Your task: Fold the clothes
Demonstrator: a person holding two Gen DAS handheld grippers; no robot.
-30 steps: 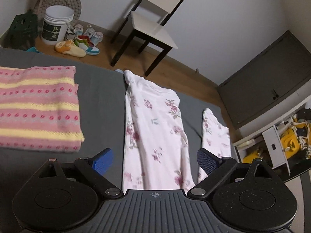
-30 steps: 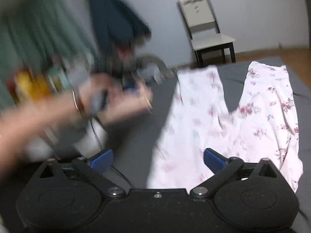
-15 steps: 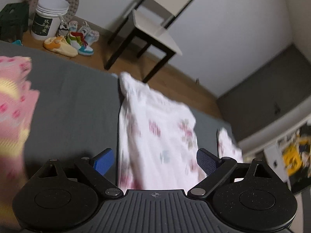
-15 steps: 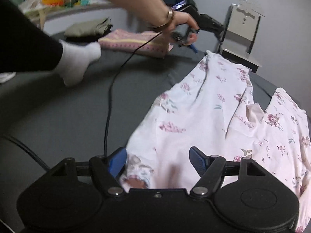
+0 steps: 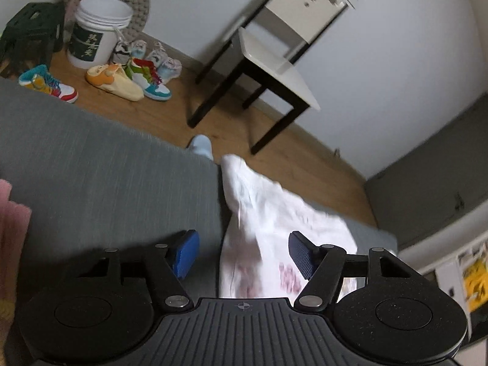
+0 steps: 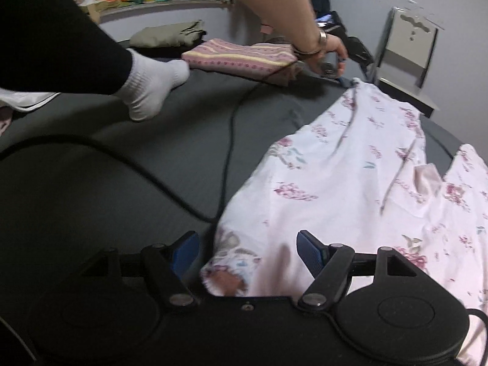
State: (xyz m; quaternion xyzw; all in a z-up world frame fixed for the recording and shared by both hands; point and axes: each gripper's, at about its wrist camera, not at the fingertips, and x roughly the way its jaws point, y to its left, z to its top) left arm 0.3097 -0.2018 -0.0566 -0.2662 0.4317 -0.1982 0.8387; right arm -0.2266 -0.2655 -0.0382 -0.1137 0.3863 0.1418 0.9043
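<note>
Grey bed cover [image 6: 122,158] carries white floral cotton trousers [image 6: 350,183], spread out beside a folded pink striped knit [image 6: 241,56]. Right gripper [image 6: 247,251] gapes wide astride one corner; left gripper [image 5: 243,253], equally spread, straddles the far leg end, holding nothing. Judgement: grasping stage; both must close squarely. Motion blur obscures the left hem.
</note>
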